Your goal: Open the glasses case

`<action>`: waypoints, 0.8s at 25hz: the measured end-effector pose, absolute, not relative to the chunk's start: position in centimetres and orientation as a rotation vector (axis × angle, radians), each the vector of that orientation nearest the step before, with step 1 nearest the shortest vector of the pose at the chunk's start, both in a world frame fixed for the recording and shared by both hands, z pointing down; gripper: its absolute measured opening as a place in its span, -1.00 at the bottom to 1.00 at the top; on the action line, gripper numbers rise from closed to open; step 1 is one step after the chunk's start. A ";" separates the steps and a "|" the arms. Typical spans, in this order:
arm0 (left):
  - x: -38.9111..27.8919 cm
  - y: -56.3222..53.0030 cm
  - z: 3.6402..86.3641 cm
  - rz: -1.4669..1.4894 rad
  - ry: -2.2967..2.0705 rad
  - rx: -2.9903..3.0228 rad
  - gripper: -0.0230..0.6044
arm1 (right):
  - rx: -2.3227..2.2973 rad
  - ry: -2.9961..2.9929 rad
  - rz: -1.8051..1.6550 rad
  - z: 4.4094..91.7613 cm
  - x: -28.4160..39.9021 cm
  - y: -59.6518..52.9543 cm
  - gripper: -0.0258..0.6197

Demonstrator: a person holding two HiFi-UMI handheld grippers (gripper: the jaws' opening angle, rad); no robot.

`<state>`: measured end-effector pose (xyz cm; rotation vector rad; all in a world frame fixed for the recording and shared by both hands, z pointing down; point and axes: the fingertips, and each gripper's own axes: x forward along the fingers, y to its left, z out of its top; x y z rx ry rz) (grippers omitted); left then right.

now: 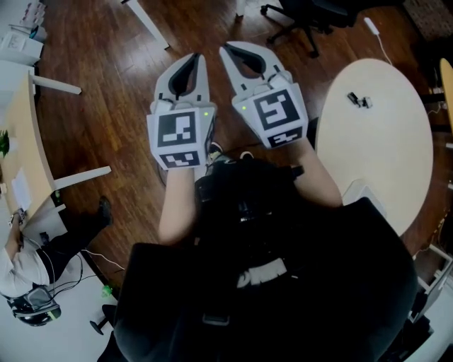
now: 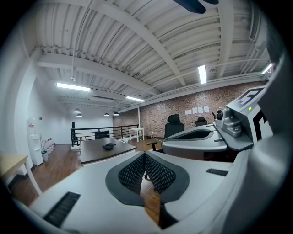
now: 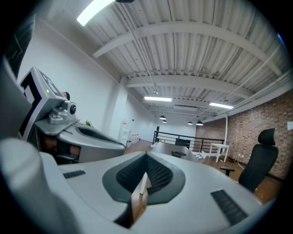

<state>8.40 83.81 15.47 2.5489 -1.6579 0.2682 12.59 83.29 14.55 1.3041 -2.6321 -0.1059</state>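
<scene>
No glasses case shows in any view. In the head view my left gripper (image 1: 197, 59) and right gripper (image 1: 228, 49) are held side by side at chest height over the wooden floor, pointing away from me. Both are shut with nothing between their jaws. The left gripper view shows its own jaws (image 2: 144, 155) pressed together, with the right gripper (image 2: 206, 137) alongside. In the right gripper view its jaws (image 3: 146, 157) are likewise together, and the left gripper (image 3: 87, 135) sits at the left edge.
A round pale table (image 1: 375, 148) stands at my right, with a small dark object (image 1: 358, 100) on it. A black office chair (image 1: 304, 18) is ahead. A desk (image 1: 21, 134) and a seated person (image 1: 28, 276) are at the left. A dark table (image 2: 100, 150) with a bowl (image 2: 109, 146) lies further off.
</scene>
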 end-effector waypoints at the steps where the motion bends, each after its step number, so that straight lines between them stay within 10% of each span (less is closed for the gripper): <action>1: 9.3 84.4 15.3 0.272 -1.663 2.547 -0.92 | 1.306 -2.644 -0.096 14.4 13.4 83.9 -0.89; 20: 17.6 87.6 15.6 0.360 -1.656 2.604 -0.92 | 1.360 -2.721 -0.066 14.5 19.8 87.3 -0.89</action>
